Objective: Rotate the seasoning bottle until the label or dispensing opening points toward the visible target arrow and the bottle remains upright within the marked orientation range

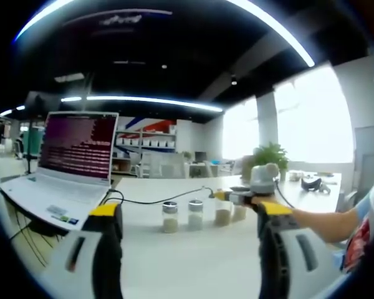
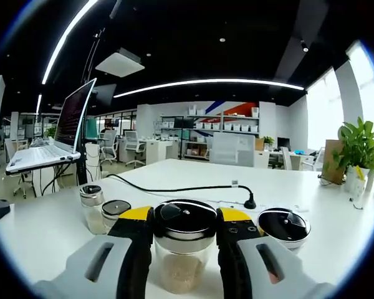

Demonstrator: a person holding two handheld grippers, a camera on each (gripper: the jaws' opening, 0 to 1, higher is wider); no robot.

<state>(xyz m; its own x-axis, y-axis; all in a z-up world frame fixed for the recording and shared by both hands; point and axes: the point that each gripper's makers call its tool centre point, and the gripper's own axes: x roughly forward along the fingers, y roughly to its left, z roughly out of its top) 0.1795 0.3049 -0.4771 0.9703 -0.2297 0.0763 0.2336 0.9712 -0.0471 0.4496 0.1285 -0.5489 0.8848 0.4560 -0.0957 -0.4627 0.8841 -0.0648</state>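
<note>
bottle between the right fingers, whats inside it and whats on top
The seasoning bottle holds a pale, grainy seasoning, filling its lower part. On top sits a black lid with a shiny metal rim. The right gripper covers the bottle's sides, so any label there is hidden.

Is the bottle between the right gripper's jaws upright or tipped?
Upright: the seasoning bottle stands with its black cap on top, between the right gripper jaws on the white table.

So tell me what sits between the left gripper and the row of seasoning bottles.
Nothing: in the left gripper view, bare white table runs from the left gripper to the seasoning bottles.
</note>
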